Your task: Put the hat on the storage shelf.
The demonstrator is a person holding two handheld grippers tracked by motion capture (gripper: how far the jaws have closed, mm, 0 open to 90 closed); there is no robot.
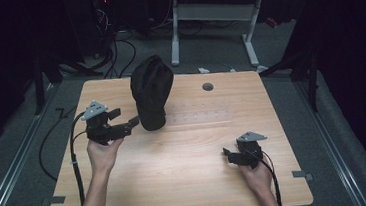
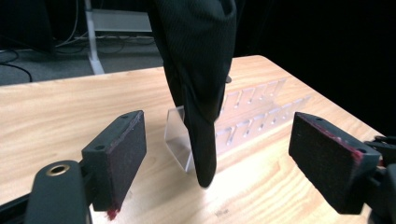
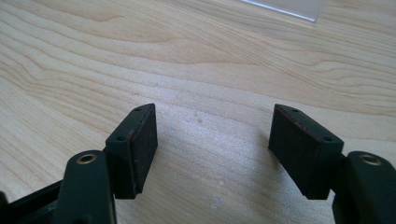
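While level beside the black cap (image 1: 152, 91), left gripper (image 1: 122, 124) jaws apart; right gripper (image 1: 231, 155) jaws likewise.

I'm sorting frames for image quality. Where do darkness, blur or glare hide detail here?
High view: surroundings are near black and the cap shows little detail. Left gripper view: the clear stand is faint, and the near jaws look soft. Right gripper view: evenly lit table, with a pale bright patch at the top.

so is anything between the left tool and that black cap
Nothing visible. The left tool is open, with the black cap hanging on its clear stand straight ahead between the jaws, only bare table around it.
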